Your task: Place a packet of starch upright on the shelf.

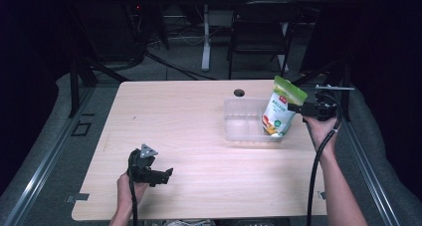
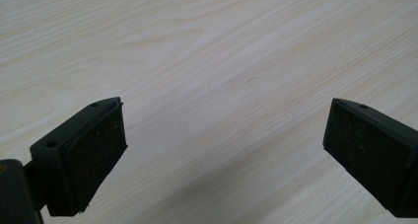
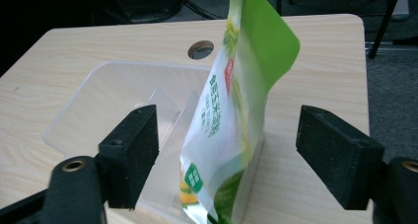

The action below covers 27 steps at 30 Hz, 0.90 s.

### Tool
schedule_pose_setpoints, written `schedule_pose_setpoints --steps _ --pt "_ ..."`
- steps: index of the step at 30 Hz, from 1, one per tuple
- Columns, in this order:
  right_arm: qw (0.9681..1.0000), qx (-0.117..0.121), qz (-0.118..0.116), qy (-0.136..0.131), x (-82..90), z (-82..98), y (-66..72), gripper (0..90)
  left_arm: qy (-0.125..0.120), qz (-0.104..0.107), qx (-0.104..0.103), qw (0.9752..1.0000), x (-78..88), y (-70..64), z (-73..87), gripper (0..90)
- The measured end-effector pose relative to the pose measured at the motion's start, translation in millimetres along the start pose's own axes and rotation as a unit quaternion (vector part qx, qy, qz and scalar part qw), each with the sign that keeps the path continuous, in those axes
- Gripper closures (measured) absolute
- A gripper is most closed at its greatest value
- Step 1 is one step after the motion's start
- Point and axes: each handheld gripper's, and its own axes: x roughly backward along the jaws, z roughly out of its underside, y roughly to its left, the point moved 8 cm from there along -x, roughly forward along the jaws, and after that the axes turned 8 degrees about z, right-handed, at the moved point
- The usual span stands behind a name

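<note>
Currently my right gripper [image 3: 226, 150] has its jaws spread, straddling the upright pouch [image 3: 231, 120], seemingly leaning in the clear bin [image 1: 244, 131]; my left gripper [image 2: 222, 150], agape, idles well apart.

A pouch [image 1: 281, 108] stands in the bin's [image 1: 239, 131] right end, on the table [image 1: 199, 136].
</note>
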Motion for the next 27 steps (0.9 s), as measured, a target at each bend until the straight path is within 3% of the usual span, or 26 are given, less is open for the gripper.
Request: schedule_pose_setpoints --steps 13,19,20,27 --pt "0.9981 0.039 -0.046 0.014 47.8 3.9 26.6 6.5 0.003 0.005 0.003 1.0000 -1.3 0.0 0.3 2.5" --pt "0.9946 0.079 -0.058 0.033 70.0 19.4 42.5 1.9 0.006 0.003 0.006 1.0000 -1.6 2.7 2.0 2.5" --pt "0.9927 0.096 -0.061 0.039 77.7 27.1 49.4 0.9 0.007 0.003 0.006 1.0000 -1.8 2.8 2.0 2.5" --pt "0.9873 0.132 -0.072 0.051 89.9 55.0 70.0 0.0 0.006 0.002 0.006 1.0000 -1.8 3.1 2.0 2.5"
